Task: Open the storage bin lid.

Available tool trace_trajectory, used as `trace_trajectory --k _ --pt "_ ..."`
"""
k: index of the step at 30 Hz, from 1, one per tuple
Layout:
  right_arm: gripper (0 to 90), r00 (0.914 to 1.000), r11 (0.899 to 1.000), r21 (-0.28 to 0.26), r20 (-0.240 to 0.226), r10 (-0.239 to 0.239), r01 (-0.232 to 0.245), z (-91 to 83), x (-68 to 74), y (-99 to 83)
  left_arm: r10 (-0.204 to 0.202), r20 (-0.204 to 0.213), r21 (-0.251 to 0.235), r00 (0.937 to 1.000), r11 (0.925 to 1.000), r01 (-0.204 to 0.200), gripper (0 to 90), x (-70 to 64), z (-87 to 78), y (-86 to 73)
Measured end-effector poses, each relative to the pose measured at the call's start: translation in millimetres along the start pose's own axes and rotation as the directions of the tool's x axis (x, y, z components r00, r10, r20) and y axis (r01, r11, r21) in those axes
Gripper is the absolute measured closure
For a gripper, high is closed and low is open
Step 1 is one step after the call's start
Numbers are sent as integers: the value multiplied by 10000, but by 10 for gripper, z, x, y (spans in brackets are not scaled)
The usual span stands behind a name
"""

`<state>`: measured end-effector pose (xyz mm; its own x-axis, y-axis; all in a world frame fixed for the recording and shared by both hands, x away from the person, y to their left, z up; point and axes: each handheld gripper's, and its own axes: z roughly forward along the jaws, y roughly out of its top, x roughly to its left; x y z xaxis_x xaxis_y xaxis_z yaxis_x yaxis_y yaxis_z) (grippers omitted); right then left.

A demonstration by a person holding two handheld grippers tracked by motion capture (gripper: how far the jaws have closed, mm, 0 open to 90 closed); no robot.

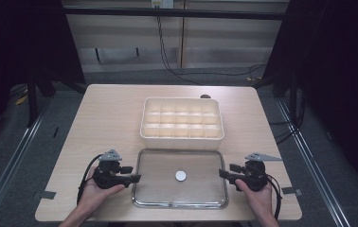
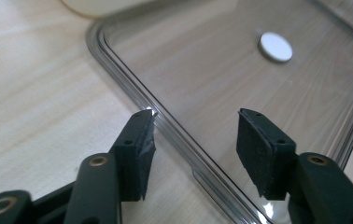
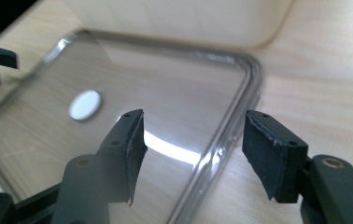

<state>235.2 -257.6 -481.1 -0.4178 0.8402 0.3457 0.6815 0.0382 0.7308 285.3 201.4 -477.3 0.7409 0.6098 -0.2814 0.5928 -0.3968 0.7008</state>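
Observation:
A clear plastic lid (image 1: 158,191) lies flat on the table near the front edge, with a small white round disc (image 1: 180,176) at its middle. My left gripper (image 1: 134,174) is open at the lid's left edge, its jaws straddling the rim (image 2: 174,130) with nothing pinched. My right gripper (image 1: 224,171) is open at the lid's right edge, jaws on either side of the rim (image 3: 221,144). The disc (image 2: 275,46) lies ahead of the left jaws, and the disc (image 3: 85,105) sits left of the right jaws. A cream compartment box (image 1: 182,119) stands just behind the lid.
The wooden table (image 1: 106,118) has bare space left and right of the box. A small dark object (image 1: 205,96) sits behind the box. Tape marks (image 1: 48,194) lie at the table's front corners. Cables (image 1: 167,56) run on the floor beyond.

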Motion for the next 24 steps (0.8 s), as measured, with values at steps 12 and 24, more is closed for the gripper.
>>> trace_trajectory --k 12,24 --pt "279 9971 9865 -1460 286 -702 737 -414 33 78 134 -918 -908 9957 9956 -218 348 0 -348 -87" --pt "191 9948 9794 -1956 964 -317 501 -588 -137 35 -579 -1171 -1803 9914 9829 361 269 88 -514 -203"
